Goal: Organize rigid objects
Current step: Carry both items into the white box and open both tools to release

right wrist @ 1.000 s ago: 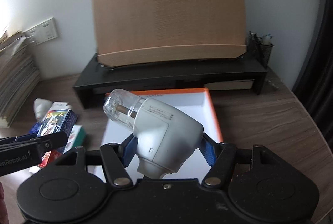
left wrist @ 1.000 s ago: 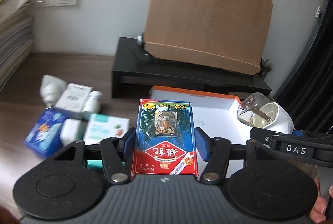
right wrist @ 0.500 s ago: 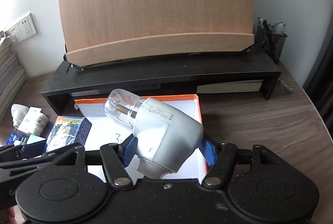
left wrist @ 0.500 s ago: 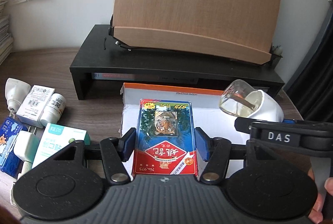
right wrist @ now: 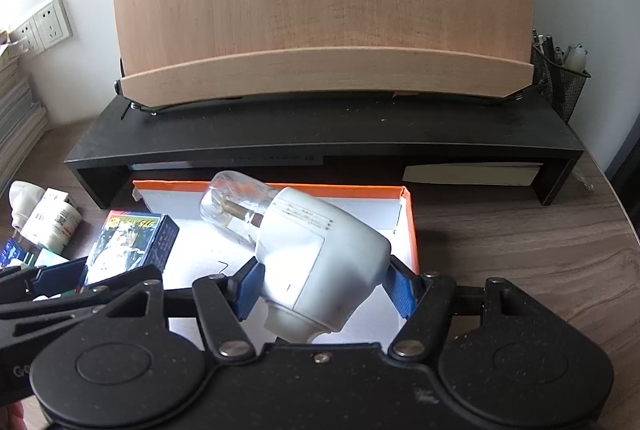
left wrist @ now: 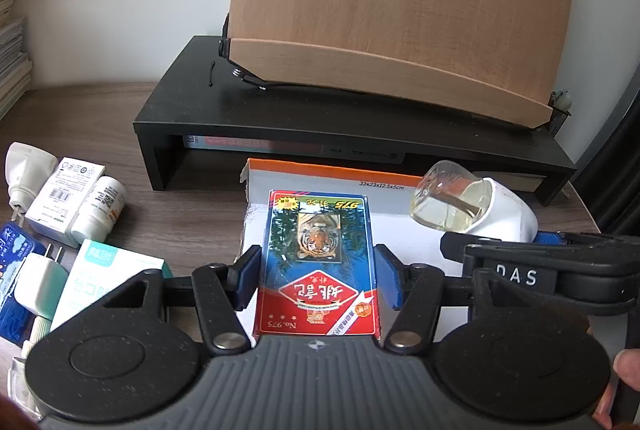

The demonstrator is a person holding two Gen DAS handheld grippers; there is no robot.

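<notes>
Right now my left gripper [left wrist: 316, 276] is clamped on the card box [left wrist: 318, 266], its blue pads pressed against the box's two long sides, tiger face up, held above the near left part of the orange-rimmed box [left wrist: 320, 170]. My right gripper [right wrist: 326, 288] is squeezed on the white plug-in lamp [right wrist: 316, 254], pads on either side of its white body, with the clear glass bulb end tilted up and away to the left, over the white floor of the same orange-rimmed box [right wrist: 412, 226]. From the right wrist view I can see the card box [right wrist: 128, 242] just to the left of the lamp, near the box's left wall; from the left wrist view the lamp [left wrist: 476, 210] sits to the right of the cards. The box lies on the wooden desk [right wrist: 520, 254] just in front of the black monitor riser [right wrist: 320, 138], which carries a wooden board [right wrist: 320, 2]. On the desk to the left lie a white pill bottle [left wrist: 98, 210], a small white carton [left wrist: 64, 194], a green-and-white carton [left wrist: 104, 278] and a white plug adapter [left wrist: 24, 170].
</notes>
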